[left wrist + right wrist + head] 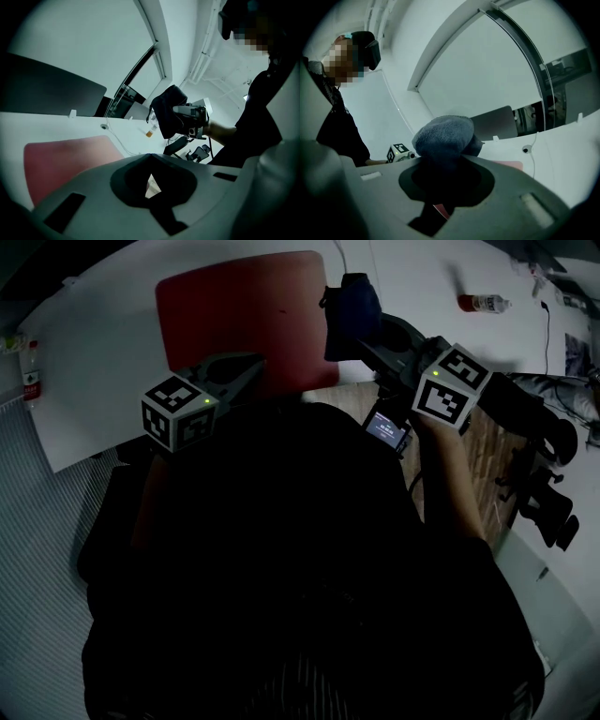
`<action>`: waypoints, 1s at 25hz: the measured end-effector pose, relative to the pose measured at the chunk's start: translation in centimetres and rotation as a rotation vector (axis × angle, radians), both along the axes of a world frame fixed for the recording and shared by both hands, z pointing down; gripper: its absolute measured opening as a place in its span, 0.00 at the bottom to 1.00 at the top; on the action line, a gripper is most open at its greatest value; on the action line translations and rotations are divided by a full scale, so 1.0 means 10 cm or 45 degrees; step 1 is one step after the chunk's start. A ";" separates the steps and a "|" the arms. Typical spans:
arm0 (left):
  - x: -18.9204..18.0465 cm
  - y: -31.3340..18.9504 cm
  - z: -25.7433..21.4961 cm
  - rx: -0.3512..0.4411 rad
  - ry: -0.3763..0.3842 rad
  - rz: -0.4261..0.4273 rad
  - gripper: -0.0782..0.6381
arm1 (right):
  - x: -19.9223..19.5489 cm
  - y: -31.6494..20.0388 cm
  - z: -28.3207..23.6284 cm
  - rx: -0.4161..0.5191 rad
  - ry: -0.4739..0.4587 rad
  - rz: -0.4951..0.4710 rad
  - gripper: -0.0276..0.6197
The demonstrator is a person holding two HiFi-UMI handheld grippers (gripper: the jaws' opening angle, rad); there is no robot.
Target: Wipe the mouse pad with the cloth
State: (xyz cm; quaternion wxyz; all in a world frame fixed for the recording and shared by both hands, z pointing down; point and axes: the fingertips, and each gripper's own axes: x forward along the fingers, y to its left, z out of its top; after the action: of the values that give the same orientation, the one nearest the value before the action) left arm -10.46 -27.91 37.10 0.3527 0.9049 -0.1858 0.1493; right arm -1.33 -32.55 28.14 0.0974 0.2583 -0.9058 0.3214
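Red mouse pad (239, 315) lies flat on the white table (112, 362), its long side running left to right in front of the person. The right gripper (354, 329) has its jaws clamped on the dark blue cloth (352, 301), held up in the air just past the pad's right edge, so the pad sits left of it and below. The left gripper (251, 364) hovers at the pad's near edge, jaws closed on nothing. The cloth needs to come down and leftward, I'd say.
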 end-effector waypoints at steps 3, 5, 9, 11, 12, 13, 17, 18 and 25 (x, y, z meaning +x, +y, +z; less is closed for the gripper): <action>-0.10 -0.07 0.16 0.003 -0.032 0.035 0.12 | 0.02 -0.05 0.11 -0.012 0.081 0.027 0.15; -0.12 -0.11 0.25 0.019 -0.085 0.053 0.12 | 0.03 -0.08 0.16 -0.025 0.094 0.029 0.15; -0.08 -0.20 0.35 0.006 -0.125 0.030 0.12 | 0.05 -0.20 0.22 -0.041 0.068 -0.010 0.15; -0.07 -0.23 0.40 0.001 -0.153 0.014 0.12 | 0.03 -0.26 0.25 -0.043 0.045 -0.043 0.15; -0.06 -0.25 0.43 -0.003 -0.166 0.004 0.12 | 0.02 -0.29 0.27 -0.048 0.029 -0.059 0.15; -0.05 -0.26 0.45 -0.008 -0.172 -0.012 0.12 | 0.01 -0.32 0.28 -0.056 0.008 -0.076 0.15; -0.04 -0.33 0.52 -0.068 -0.146 -0.119 0.12 | -0.08 -0.49 0.30 -0.083 -0.094 -0.163 0.15; -0.07 -0.32 0.56 -0.092 -0.156 -0.141 0.12 | -0.12 -0.51 0.33 -0.092 -0.103 -0.187 0.15; -0.08 -0.29 1.01 -0.207 -0.317 -0.206 0.12 | -0.08 -0.61 0.70 -0.168 -0.145 -0.262 0.15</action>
State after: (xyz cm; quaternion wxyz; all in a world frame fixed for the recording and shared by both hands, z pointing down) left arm -11.23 -30.79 47.21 0.4100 0.8299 -0.2875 0.2460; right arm -2.14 -38.61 35.13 0.0951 0.1383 -0.9085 0.3827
